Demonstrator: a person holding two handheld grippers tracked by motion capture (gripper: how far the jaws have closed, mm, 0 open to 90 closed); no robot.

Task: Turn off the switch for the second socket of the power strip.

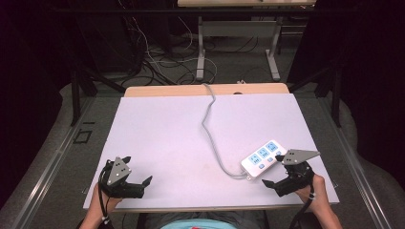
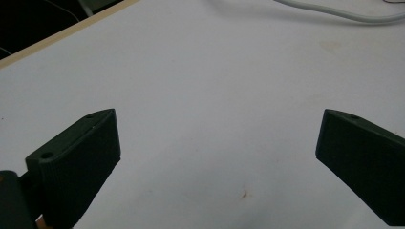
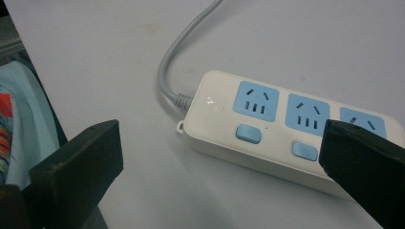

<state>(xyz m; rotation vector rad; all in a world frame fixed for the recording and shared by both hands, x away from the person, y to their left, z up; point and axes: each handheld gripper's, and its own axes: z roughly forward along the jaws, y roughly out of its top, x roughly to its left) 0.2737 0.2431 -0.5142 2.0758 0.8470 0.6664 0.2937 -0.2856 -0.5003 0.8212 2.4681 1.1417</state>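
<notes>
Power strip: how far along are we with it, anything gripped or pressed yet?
Nothing looks done: the power strip lies flat on the table, untouched. In hand: the right hand-held gripper sits open beside it, jaws apart. The left hand-held gripper is open over bare table. Any grasp or switch press is left.

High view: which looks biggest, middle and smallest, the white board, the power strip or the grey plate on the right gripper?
1. White board, by far.
2. Power strip.
3. Grey plate, though it sits nearer the camera, so this is less sure.
</notes>
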